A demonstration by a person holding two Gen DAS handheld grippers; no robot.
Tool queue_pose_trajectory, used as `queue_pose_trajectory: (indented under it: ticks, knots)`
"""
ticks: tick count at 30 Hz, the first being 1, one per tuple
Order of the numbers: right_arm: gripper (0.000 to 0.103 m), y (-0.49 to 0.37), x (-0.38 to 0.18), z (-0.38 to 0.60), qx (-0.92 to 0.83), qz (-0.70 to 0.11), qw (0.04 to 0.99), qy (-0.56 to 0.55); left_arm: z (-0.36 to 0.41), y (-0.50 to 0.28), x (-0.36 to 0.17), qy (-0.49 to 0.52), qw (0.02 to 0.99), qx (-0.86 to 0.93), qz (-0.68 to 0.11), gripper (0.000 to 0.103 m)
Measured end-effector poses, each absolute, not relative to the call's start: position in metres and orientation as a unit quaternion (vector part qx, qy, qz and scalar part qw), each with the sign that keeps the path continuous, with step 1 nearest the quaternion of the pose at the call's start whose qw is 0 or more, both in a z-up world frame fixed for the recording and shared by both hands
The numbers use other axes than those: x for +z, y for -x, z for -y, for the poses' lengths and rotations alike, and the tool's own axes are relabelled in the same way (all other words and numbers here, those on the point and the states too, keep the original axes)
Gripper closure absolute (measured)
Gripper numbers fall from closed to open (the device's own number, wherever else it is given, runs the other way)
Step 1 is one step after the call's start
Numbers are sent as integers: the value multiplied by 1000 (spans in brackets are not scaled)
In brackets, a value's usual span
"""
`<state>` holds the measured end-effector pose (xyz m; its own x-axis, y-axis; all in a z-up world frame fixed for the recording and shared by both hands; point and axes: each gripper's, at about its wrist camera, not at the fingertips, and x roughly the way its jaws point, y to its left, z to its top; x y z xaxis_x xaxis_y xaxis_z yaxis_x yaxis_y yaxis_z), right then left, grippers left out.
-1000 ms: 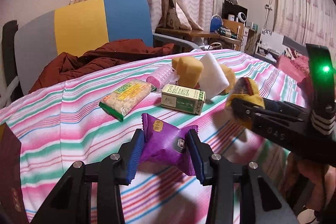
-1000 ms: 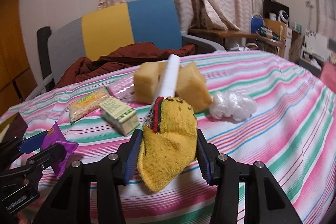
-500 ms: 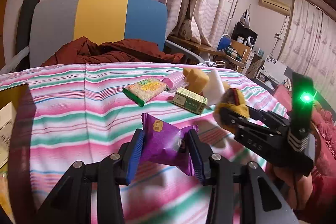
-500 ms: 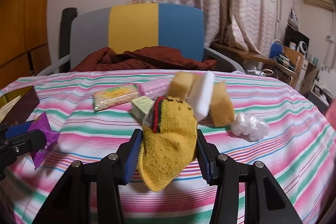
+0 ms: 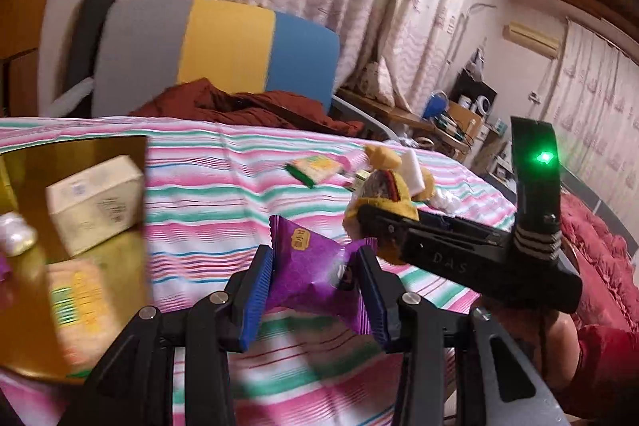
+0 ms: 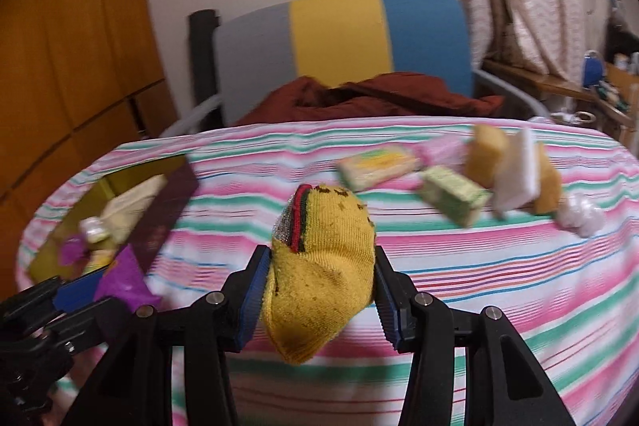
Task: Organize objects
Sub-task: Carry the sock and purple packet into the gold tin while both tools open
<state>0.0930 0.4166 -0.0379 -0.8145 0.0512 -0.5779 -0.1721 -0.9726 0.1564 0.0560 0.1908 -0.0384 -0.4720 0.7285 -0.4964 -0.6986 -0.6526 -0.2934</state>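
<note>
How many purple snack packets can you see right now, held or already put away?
2. One purple packet is clamped in the left gripper; a second purple wrapper lies blurred in the gold box. More may be hidden there.

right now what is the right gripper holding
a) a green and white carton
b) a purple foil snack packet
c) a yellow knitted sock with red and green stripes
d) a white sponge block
c: in the right wrist view the yellow knitted sock with red and green stripes sits pinched between the right gripper jaws, while the purple foil snack packet is in the left gripper.
</note>
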Motion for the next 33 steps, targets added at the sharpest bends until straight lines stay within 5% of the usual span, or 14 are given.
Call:
queue_pose_trajectory:
  ticks: [16,33]
  knots:
    - [53,-66,-16,-273,942,-71,-125,304,-52,-9,-42,312,264,908,94,60]
    - [49,-15,-27,-211,914,-90,-177,353,2,10,-71,349,177,918,68,60]
